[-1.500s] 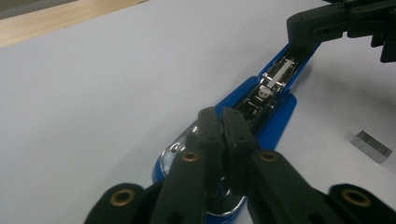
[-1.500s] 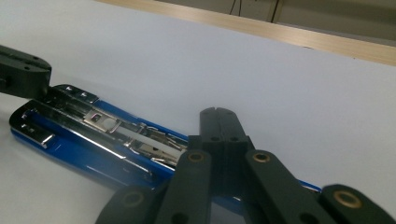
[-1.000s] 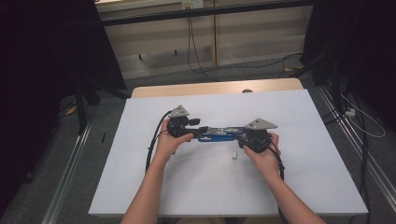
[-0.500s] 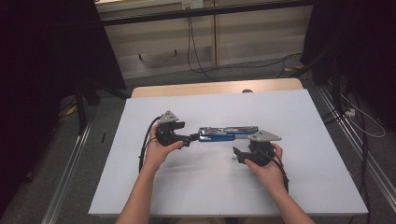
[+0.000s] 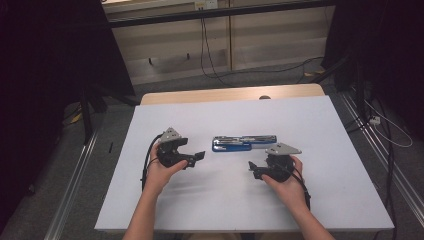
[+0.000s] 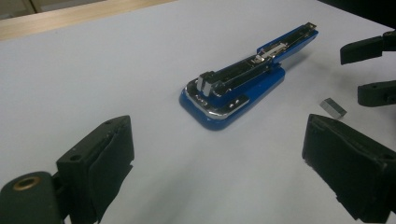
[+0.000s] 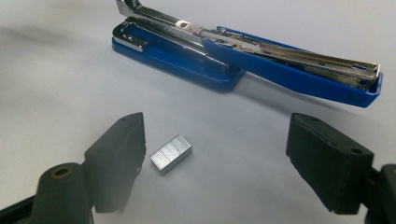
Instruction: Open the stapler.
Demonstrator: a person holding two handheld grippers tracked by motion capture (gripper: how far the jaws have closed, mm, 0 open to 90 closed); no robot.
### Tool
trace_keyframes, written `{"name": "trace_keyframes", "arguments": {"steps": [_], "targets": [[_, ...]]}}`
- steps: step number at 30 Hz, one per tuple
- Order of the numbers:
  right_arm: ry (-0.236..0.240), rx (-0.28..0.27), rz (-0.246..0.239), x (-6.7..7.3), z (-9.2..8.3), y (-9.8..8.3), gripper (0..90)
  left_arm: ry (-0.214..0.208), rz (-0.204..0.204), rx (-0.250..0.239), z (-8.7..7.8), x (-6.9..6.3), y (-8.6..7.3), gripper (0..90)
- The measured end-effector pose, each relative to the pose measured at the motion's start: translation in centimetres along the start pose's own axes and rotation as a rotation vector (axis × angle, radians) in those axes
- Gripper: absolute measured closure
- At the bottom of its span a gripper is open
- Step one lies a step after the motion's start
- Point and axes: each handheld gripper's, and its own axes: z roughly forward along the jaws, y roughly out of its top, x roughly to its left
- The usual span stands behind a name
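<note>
The left hand-held gripper (image 5: pixel 199 156) stands spread wide with nothing between its black pads, its jaws having just been opening; it hangs over the white worktop (image 5: pixel 225 200), apart from the blue-and-chrome stapler (image 5: pixel 243 143). The right hand-held gripper (image 5: pixel 252 169), likewise just opened wide, holds nothing; a small silver block of staples (image 7: pixel 171 153) lies on the worktop between its jaws, just beside one pad. The stapler lies swung open, between and beyond both hand-held grippers.
</note>
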Motion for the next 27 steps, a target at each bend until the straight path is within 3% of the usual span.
{"name": "trace_keyframes", "arguments": {"steps": [11,16,22,25,27], "targets": [[0.010,0.018,-0.006,0.0,-0.3,-0.3,18.7,0.036,-0.006,-0.037,-2.0,0.3,-1.5,8.3],[0.014,0.025,0.006,0.0,-0.6,-0.5,19.6,0.047,-0.007,-0.031,-2.5,0.4,-2.1,8.3],[0.030,0.022,0.004,0.2,-0.8,-0.5,24.4,0.058,-0.004,-0.034,-3.2,0.2,-2.6,7.9],[0.029,0.040,-0.011,0.3,-0.6,-0.6,28.9,0.079,0.001,-0.038,-3.5,0.3,-2.8,7.0],[0.057,0.062,-0.029,0.5,-0.4,-0.7,36.2,0.087,-0.004,-0.038,-3.6,0.4,-3.0,7.0]]}}
